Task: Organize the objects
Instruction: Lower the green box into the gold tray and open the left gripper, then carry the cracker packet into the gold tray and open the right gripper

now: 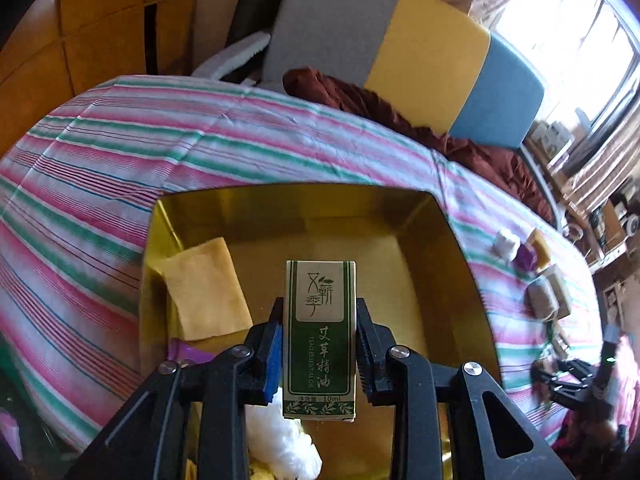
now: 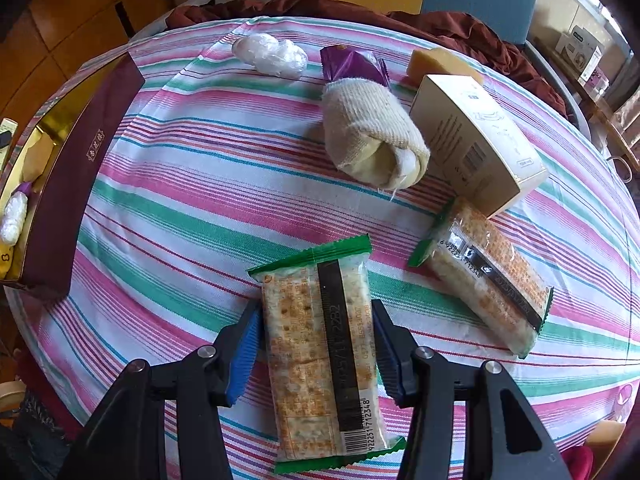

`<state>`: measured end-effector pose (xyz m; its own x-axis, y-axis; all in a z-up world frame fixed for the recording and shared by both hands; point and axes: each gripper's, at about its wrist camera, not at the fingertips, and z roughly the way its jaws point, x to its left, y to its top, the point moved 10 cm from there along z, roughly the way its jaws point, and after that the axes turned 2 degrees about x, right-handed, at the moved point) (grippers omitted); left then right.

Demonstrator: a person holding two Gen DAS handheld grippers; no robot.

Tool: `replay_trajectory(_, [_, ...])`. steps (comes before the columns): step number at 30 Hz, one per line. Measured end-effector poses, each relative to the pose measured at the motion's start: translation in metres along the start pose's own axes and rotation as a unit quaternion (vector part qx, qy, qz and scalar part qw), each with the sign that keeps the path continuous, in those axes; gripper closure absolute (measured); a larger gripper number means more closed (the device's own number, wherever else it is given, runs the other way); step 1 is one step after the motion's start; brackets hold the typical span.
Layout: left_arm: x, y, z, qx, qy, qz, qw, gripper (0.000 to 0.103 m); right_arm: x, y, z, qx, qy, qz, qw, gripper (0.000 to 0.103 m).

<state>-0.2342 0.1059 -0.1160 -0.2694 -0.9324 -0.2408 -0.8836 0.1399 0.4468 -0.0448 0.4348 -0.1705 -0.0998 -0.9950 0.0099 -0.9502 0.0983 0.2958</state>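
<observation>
Clamped in our left gripper [image 1: 320, 344], the essential-oil box [image 1: 320, 340] hangs over the gold tray [image 1: 452, 248]; our right gripper [image 2: 316, 344] pinches 1 cracker packet [image 2: 320, 344], another packet [image 2: 486, 276] at 2 o'clock.

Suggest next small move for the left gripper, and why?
Probably lower and open: the left gripper is shut on the green essential oil box, held above the gold tray, with bare floor beside the yellow cloth.
</observation>
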Motion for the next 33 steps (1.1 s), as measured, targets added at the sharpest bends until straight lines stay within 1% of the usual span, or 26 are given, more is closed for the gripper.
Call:
replay_trajectory(4, [0.006, -0.001, 0.024, 0.019, 0.022, -0.007, 0.9996, 0.072, 0.001, 0.000, -0.002, -0.001, 0.001, 0.001, 1.000, 0.051])
replay_trajectory(7, [0.016, -0.005, 0.040, 0.032, 0.038, -0.016, 0.9986, 0.072, -0.010, -0.004, -0.005, -0.001, 0.001, 0.001, 1.000, 0.051])
replay_trajectory(9, [0.022, -0.009, 0.048, 0.040, 0.049, -0.017, 0.9978, 0.072, -0.010, -0.007, -0.006, -0.001, 0.001, 0.002, 1.000, 0.051])
replay_trajectory(12, [0.027, -0.014, 0.053, 0.043, 0.053, -0.022, 0.9974, 0.071, -0.010, -0.008, -0.007, -0.001, 0.002, 0.001, 1.000, 0.051])
replay_trajectory(15, [0.032, -0.016, 0.050, 0.039, 0.056, -0.028, 0.9973, 0.065, -0.018, -0.012, -0.009, -0.001, 0.002, 0.002, 1.000, 0.051])
replay_trajectory(19, [0.032, -0.016, 0.032, 0.016, 0.059, -0.022, 0.9979, 0.059, -0.025, -0.013, -0.010, -0.001, 0.002, 0.002, 1.000, 0.051])
replay_trajectory(24, [0.027, -0.020, -0.007, -0.040, 0.063, -0.009, 0.9972, 0.053, -0.030, -0.016, -0.012, -0.001, 0.002, 0.002, 1.000, 0.051])
replay_trajectory(28, [0.018, -0.037, -0.042, -0.082, 0.054, 0.002, 0.9951, 0.047, -0.032, -0.018, -0.014, -0.002, 0.000, 0.001, 1.000, 0.053])
replay_trajectory(31, [0.010, -0.056, -0.057, -0.096, 0.048, 0.008, 0.9942, 0.047, -0.032, -0.019, -0.017, -0.004, -0.003, 0.003, 1.000, 0.056])
replay_trajectory(33, [0.007, -0.067, -0.063, -0.100, 0.047, 0.014, 0.9938, 0.047, -0.032, -0.020, -0.019, -0.005, -0.008, 0.006, 1.000, 0.057])
